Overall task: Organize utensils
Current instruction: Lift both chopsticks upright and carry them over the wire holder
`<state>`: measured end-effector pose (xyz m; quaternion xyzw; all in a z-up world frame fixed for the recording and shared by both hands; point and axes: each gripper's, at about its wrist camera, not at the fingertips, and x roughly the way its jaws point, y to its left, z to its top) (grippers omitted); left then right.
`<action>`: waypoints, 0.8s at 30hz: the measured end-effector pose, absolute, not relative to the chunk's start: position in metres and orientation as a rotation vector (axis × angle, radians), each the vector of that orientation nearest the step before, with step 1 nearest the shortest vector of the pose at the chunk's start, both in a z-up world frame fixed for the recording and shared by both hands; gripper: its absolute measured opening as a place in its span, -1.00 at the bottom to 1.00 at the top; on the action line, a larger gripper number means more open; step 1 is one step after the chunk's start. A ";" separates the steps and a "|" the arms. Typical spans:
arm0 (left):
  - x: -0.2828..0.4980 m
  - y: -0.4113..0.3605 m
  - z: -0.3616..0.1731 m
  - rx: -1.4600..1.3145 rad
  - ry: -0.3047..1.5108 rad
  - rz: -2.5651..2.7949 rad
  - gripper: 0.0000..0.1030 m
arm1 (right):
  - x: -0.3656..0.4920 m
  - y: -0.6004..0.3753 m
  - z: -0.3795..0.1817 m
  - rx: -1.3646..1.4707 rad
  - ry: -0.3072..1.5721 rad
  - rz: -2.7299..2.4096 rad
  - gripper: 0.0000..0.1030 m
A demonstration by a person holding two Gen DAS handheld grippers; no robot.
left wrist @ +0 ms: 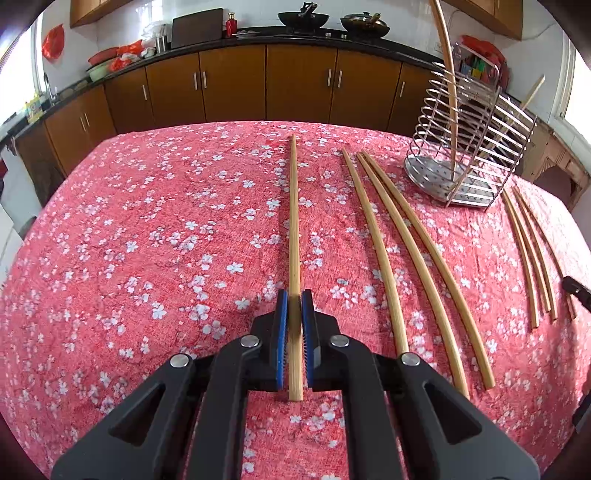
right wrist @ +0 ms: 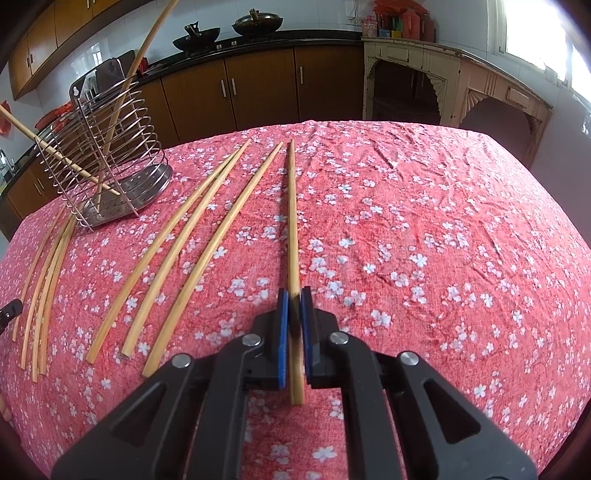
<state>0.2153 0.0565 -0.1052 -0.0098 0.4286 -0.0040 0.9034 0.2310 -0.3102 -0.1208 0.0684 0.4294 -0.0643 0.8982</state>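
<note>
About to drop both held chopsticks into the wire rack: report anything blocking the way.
Nothing visible blocks either. The left claw grips a chopstick, the right claw another. Only loose chopsticks lie flat on the tablecloth before the wire rack.

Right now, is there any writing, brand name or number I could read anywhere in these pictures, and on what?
No legible text in either view.
Yellow packet on the counter: has print, too blurred to read.
Colourful boxes on the cream side table: any labels too small to read.
Red bottle by the wall: no readable label.
Chopsticks, wire holder and both grippers: no markings show.
</note>
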 end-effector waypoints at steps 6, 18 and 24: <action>0.204 0.049 -0.106 0.002 0.886 -0.009 -0.86 | 0.222 -0.310 -0.120 0.149 0.886 -0.115 -0.85; 0.160 0.071 -0.037 -0.050 0.656 -0.079 -0.87 | 0.177 -0.324 -0.042 0.133 0.633 -0.132 -0.85; 0.154 0.080 0.018 -0.121 0.492 -0.097 -0.87 | 0.166 -0.330 0.008 0.149 0.454 -0.116 -0.85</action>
